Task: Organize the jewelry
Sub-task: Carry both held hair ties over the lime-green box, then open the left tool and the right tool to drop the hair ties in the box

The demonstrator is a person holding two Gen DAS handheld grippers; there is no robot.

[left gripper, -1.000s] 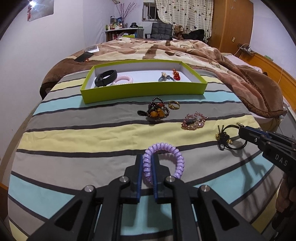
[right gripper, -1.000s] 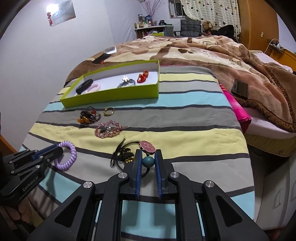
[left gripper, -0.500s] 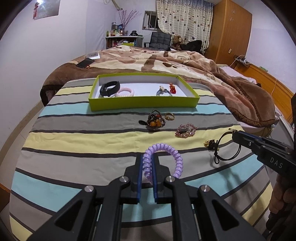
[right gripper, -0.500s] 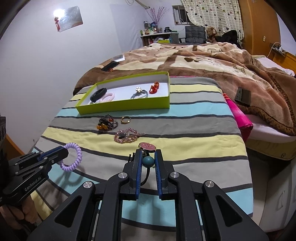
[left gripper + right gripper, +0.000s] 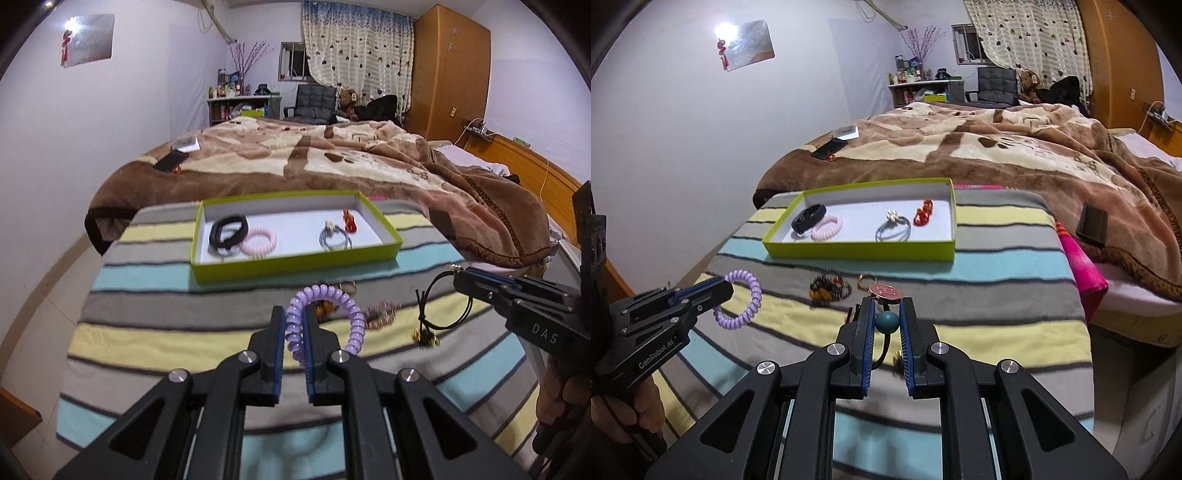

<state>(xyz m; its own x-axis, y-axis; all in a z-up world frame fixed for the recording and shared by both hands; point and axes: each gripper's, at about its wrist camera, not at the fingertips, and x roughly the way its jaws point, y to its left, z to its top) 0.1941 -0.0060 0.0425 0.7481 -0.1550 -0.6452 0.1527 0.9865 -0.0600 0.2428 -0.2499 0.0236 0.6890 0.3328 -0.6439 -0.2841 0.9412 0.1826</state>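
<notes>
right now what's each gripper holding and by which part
Left gripper pinches the purple spiral hair tie by one side of its coil. Right gripper clamps the black hair tie's teal bead.

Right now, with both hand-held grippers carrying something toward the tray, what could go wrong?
1. The right hand-held gripper pinches only the teal bead; the black elastic and charms dangle and could snag or slip out.
2. The purple coil is clamped at one edge by the left hand-held gripper; it may spring free.
3. The tray holds four pieces; drops could land on them.
</notes>
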